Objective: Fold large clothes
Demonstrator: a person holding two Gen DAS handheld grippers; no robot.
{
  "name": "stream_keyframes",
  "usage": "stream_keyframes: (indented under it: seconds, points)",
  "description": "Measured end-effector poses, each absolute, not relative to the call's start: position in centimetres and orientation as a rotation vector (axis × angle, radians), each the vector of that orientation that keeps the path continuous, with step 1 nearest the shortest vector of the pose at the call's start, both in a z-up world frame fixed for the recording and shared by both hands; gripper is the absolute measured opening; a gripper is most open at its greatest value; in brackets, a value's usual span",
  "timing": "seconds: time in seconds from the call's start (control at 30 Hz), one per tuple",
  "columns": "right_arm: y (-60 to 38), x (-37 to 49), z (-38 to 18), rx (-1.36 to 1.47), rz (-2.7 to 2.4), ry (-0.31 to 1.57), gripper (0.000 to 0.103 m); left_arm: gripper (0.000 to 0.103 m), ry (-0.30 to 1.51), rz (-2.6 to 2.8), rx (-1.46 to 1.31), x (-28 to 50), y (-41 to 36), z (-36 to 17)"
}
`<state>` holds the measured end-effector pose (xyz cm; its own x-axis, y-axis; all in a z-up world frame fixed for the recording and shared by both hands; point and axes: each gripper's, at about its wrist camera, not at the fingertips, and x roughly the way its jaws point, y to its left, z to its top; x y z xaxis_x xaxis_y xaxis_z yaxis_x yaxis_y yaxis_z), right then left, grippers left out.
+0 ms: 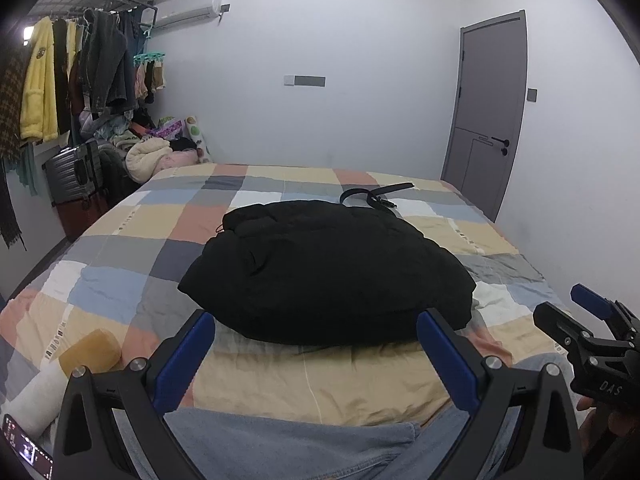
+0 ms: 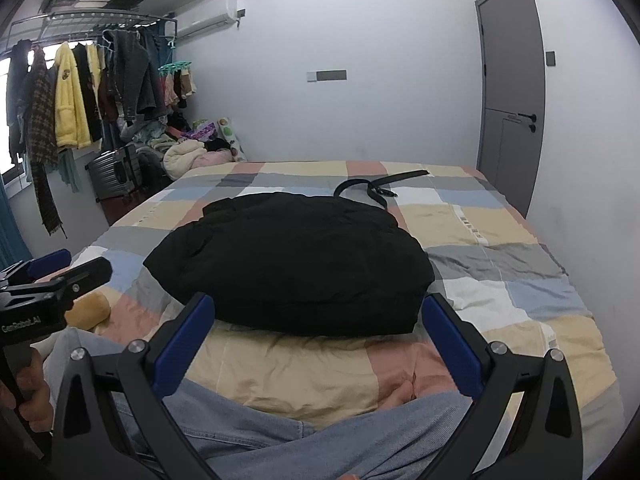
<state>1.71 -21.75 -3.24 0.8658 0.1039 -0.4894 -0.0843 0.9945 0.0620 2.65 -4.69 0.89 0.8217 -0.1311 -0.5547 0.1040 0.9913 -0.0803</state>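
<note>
**Folded black jacket on bed, both grippers wide and empty**

Left wrist view: black jacket (image 1: 328,272) lies bundled in the centre of the frame on a checked bedsheet (image 1: 132,280). The left gripper (image 1: 316,346) sits at the bottom, fingers spread wide, holding nothing. Its blue pads (image 1: 186,360) flank the jacket's near edge, which shows in the gap between the fingertips; contact cannot be told. A black belt (image 1: 376,194) lies just past the jacket's far side, upper centre. The right gripper (image 1: 576,314) shows at the right edge, clear of the jacket; its spread cannot be told here. Blue jeans (image 1: 280,444) fill the bottom centre. A yellow pillow (image 1: 90,352) is at lower left, a grey door (image 1: 486,112) at upper right, a clothes rack (image 1: 80,68) at upper left.

Right wrist view: jacket (image 2: 292,264) sits centre frame, slightly left. The right gripper (image 2: 318,330) at the bottom is wide and empty, the jacket's near edge between its fingertips. Belt (image 2: 380,188) lies behind the jacket. Left gripper (image 2: 70,266) pokes in at mid left, off the jacket, a hand (image 2: 34,392) on its handle.
</note>
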Motion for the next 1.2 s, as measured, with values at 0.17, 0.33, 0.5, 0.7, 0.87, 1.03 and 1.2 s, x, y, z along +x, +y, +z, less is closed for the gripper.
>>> stream_keyframes:
  seconds: [0.17,0.33,0.5,0.7,0.87,1.03,1.2]
  points:
    - [-21.89,1.69,-3.14,0.047,0.091,0.511,0.103,0.102,0.596,-0.121,-0.049,2.71,-4.62,0.78]
    - [-22.11,1.67,-3.10,0.052,0.089,0.505,0.103,0.102,0.590,-0.115,-0.044,2.56,-4.59,0.89]
    - [-22.17,1.67,-3.10,0.051,0.085,0.505,0.103,0.102,0.587,-0.114,-0.047,2.37,-4.54,1.01]
    - [-22.38,1.56,-3.10,0.047,0.078,0.497,0.103,0.102,0.580,-0.113,-0.047,2.16,-4.62,1.07]
    - [-22.47,1.52,-3.14,0.049,0.074,0.499,0.103,0.102,0.576,-0.115,-0.041,2.00,-4.73,1.16]
    - [-22.20,1.48,-3.19,0.054,0.070,0.507,0.103,0.102,0.582,-0.120,-0.042,2.01,-4.66,1.21]
    - [-22.16,1.38,-3.14,0.055,0.067,0.505,0.103,0.102,0.591,-0.117,-0.052,2.26,-4.56,1.16]
